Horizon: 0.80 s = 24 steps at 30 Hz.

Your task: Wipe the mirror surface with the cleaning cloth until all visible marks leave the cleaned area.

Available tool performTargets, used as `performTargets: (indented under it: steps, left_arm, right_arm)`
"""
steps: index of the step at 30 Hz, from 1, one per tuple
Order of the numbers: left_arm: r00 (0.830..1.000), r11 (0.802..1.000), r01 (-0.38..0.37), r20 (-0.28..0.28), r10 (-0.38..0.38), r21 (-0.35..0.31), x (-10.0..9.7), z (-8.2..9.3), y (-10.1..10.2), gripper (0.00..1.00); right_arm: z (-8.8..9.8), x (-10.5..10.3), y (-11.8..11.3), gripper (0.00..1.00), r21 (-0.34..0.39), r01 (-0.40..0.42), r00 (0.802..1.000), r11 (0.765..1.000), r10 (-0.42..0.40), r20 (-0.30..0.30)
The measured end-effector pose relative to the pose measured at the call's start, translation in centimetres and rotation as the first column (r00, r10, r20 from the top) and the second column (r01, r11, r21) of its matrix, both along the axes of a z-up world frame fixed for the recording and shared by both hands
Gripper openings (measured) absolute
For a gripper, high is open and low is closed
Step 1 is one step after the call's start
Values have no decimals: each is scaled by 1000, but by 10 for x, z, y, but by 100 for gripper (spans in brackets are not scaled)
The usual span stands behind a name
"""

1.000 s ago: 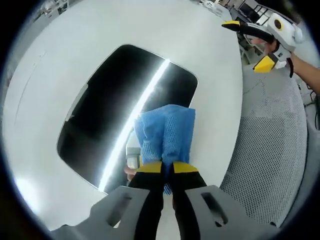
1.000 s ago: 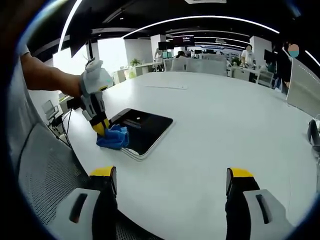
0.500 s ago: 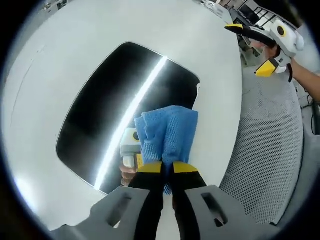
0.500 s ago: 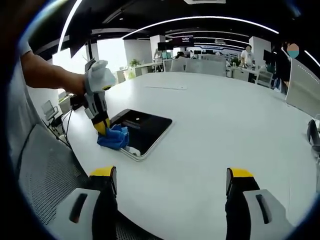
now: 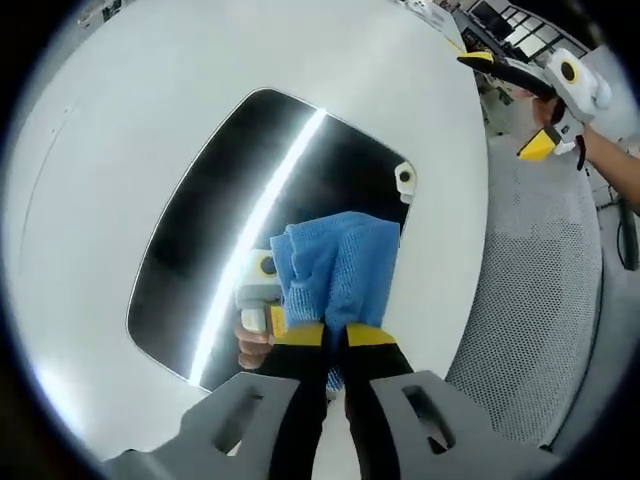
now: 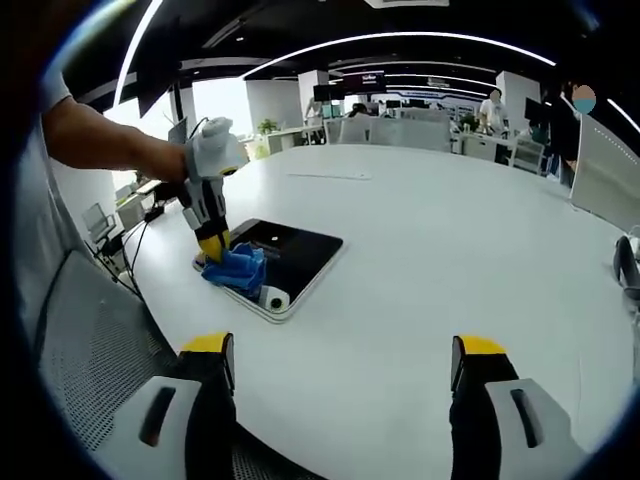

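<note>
Cloth (image 5: 335,275) in left gripper (image 5: 335,333) presses mirror (image 5: 215,225); table (image 6: 440,250) around.

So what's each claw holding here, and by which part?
Left claw is shut on the blue cloth, pinching its near bunched edge. Right claw is open, holding nothing.

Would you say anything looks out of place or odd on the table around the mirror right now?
Nothing stands out. The mirror lies flat on the white table, and the left gripper presses the blue cloth onto it. The white shapes in the glass look like reflections of the gripper.
</note>
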State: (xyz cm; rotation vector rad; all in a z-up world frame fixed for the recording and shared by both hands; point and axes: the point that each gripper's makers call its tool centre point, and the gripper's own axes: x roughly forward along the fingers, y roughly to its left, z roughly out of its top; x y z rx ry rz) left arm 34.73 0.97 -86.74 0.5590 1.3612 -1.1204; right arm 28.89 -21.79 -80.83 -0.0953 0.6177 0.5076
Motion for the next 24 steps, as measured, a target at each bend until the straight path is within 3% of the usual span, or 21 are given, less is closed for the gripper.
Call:
performTargets:
  steps: [9,19,24]
  left_arm:
    - [1000,1000,12,17,-12,4,23,-1,1,3]
    - [997,999,27,76,-28,16,52,1,-1,3]
    - [991,997,72,112,-74,23,67,0,-3,3]
  right_arm:
    - [-2,-1,0,87,-1,-2,1000,1000,2,-12]
    - [-4,-1,0,87,-2,1,1000,1000,-1,-23]
    - [-5,-1,-1,87,-2,5,1000,1000,-5,-26]
